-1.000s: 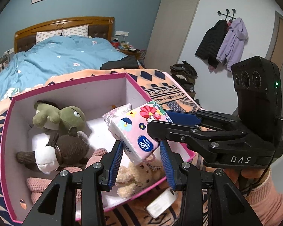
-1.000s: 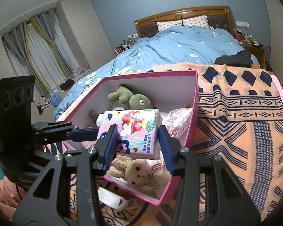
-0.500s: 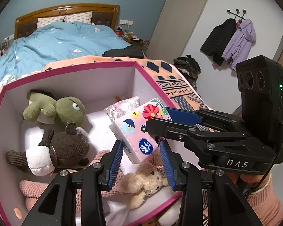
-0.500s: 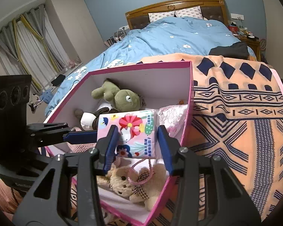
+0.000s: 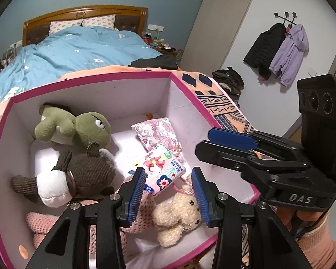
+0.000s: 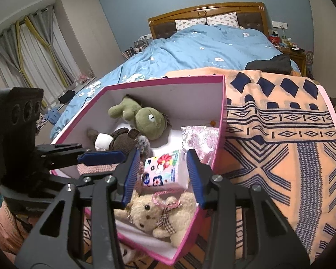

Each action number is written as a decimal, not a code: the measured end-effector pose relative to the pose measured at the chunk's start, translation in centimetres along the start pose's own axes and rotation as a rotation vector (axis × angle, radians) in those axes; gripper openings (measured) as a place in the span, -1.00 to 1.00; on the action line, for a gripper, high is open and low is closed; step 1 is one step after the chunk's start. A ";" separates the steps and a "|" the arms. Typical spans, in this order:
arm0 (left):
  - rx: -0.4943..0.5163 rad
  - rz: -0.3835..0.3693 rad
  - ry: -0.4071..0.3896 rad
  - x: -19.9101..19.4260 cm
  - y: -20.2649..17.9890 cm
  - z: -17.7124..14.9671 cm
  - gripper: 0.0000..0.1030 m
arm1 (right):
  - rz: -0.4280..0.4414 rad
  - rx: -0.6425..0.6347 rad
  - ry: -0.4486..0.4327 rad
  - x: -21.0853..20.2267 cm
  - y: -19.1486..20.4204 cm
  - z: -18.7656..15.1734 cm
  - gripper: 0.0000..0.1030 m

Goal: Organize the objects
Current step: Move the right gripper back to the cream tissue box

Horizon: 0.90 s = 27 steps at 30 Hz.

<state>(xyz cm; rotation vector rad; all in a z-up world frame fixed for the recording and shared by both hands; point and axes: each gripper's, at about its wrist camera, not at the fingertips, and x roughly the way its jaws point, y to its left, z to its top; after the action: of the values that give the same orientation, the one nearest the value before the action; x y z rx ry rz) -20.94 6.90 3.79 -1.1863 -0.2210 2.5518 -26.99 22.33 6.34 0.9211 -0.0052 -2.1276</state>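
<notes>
1. Your left hand-held gripper (image 5: 169,194) hangs over the near side of the pink box (image 5: 114,75). Its jaws have just been opening and stand apart, pressing on nothing.
2. Your right hand-held gripper (image 6: 164,177) hovers over the same spot from the other side, jaws spread and clear of everything below.
3. The flowered tissue pack (image 5: 162,170) lies inside the box, tilted, seen through the gap of both hand-held grippers. No pad touches it.
4. Just beside the pack, toward you, lies a cream teddy bear (image 6: 155,215) with a pink ribbon and a checked bow.
5. Behind the pack rests a pink patterned pouch (image 5: 158,134), close to the box's right wall.
6. On the left of the box, a green frog toy (image 5: 78,127) lies above a brown knitted toy (image 5: 78,174); a pink knitted piece (image 5: 47,224) sits nearest you.
7. The box stands on an orange patterned blanket (image 6: 280,145), spread over the foot of a bed with a blue duvet (image 6: 208,49).
8. Your pink sleeve (image 5: 313,248) shows below the right hand-held gripper.
</notes>
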 end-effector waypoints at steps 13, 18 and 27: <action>0.066 0.004 -0.158 -6.0 -2.0 -2.4 0.25 | 0.105 -0.018 -0.076 -5.0 1.7 -2.1 -0.09; 0.104 0.005 -0.189 -7.8 -2.9 -4.1 0.25 | 0.140 -0.041 -0.092 -7.1 2.7 -4.3 -0.09; 0.143 -0.008 -0.183 -9.0 -4.0 -8.1 0.25 | 0.148 -0.052 0.007 -6.0 4.0 -8.5 -0.09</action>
<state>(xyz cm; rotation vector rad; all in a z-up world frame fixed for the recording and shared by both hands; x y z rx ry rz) -8.35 7.59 6.11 -0.8996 -0.0820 2.6209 -16.61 26.10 4.88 0.8708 -0.0136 -1.9792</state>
